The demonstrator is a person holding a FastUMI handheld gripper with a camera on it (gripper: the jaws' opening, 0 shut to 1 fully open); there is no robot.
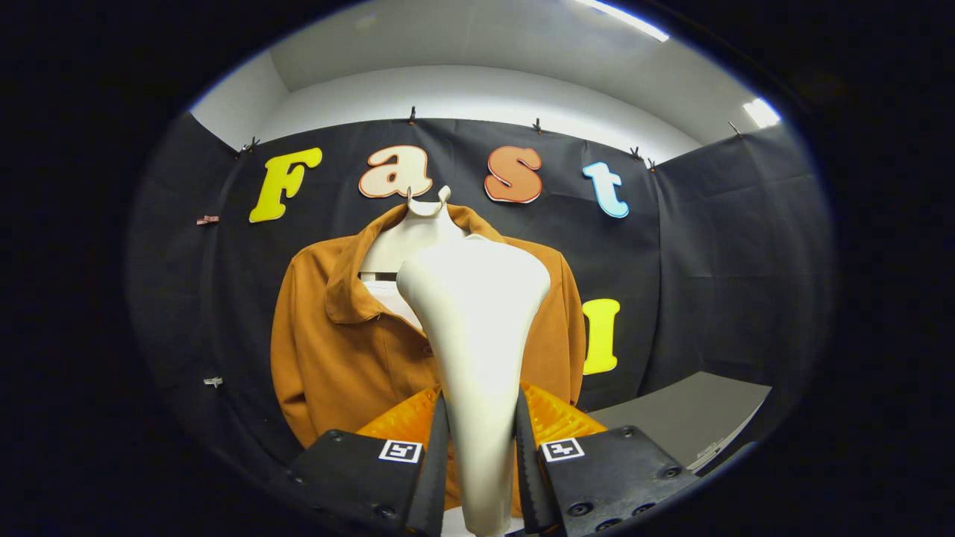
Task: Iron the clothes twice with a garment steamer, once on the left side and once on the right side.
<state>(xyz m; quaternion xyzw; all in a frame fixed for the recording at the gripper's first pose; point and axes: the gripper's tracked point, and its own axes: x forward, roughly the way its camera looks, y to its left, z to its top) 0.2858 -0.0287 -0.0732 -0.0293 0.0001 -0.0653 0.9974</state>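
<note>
A brown collared shirt (336, 350) hangs on a white hanger (427, 207) against the booth's black wall. A white garment steamer (477, 328) stands upright between my fingers, its wide head raised in front of the shirt's right half and collar. My gripper (481, 455) is shut on the steamer's narrow handle, with both fingers pressing its sides. The steamer hides the shirt's button line and much of its right side. I cannot tell whether the head touches the cloth.
A grey table surface (671, 425) lies to the right, beyond the right finger, below the wall cloth. The shirt's left half hangs open to view beside the steamer.
</note>
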